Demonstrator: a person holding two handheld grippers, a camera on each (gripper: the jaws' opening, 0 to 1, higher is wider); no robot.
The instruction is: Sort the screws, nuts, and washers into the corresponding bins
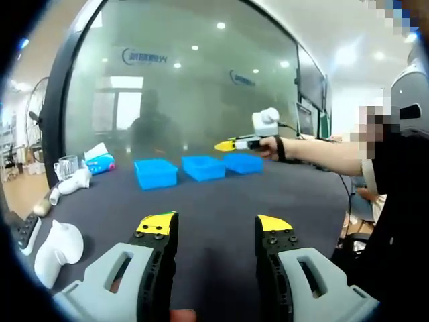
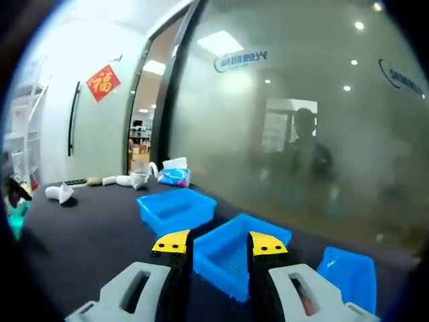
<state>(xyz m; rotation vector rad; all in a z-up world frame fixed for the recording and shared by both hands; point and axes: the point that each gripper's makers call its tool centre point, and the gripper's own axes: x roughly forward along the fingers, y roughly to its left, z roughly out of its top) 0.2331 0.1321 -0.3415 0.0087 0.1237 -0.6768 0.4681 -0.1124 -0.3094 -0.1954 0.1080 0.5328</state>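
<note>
Three bright blue bins (image 1: 155, 172) (image 1: 203, 167) (image 1: 243, 162) sit on a dark charcoal table (image 1: 214, 201). The left gripper (image 1: 216, 231) has pale grey bodies, black jaws and yellow tips, one tip edged with green. The right gripper (image 1: 231, 143), seen in the left gripper view, shows a yellow tip, a black middle and a white top. In the right gripper view the right gripper's own jaws are black with yellow tips on grey bodies. The glass wall (image 2: 301, 121) is frosted grey-green with a blue logo (image 2: 240, 60). A red diamond sign (image 2: 102, 82) with a gold character hangs on the white wall. A tissue pack (image 2: 174, 176) is blue with pink and white.
</note>
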